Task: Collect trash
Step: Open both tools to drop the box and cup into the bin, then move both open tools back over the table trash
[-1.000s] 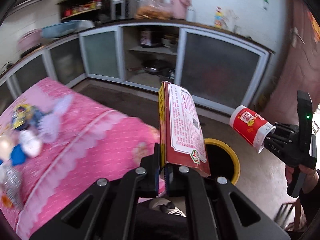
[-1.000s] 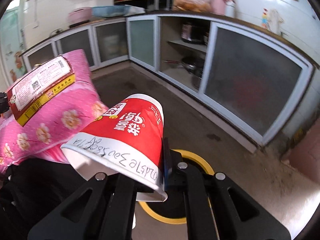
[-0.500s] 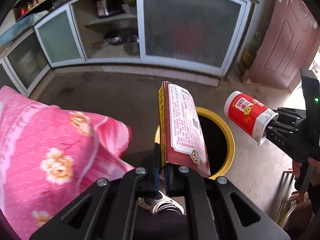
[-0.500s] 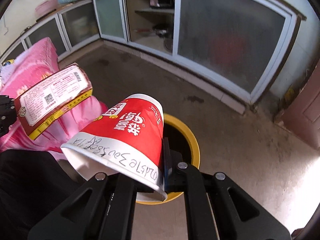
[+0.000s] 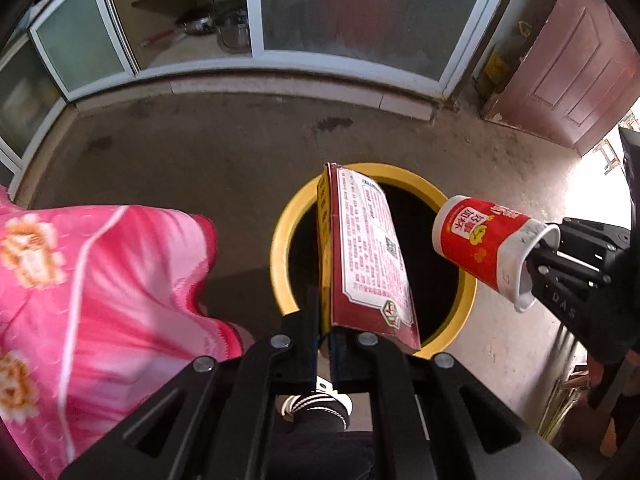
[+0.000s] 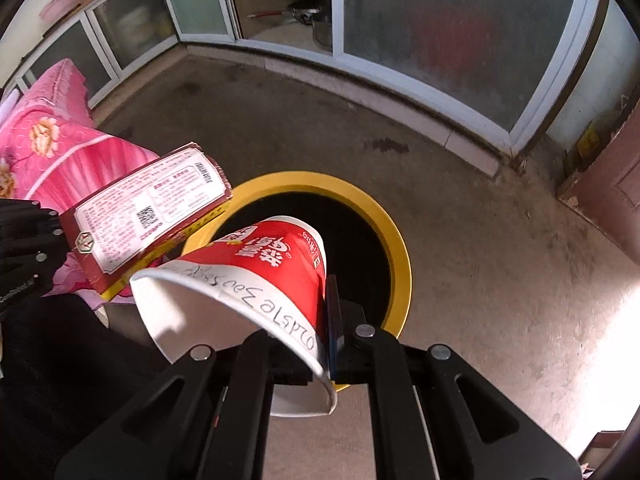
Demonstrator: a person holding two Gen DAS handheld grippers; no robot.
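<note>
Packet (image 5: 366, 252) pinched in left fingers (image 5: 312, 320) | cup (image 6: 256, 280) rim in right fingers (image 6: 334, 320)

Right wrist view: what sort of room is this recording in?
Most likely a home kitchen: low cabinets with frosted sliding glass doors, a metal pot on an open shelf, and a yellow-rimmed round trash bin on bare concrete floor.
</note>
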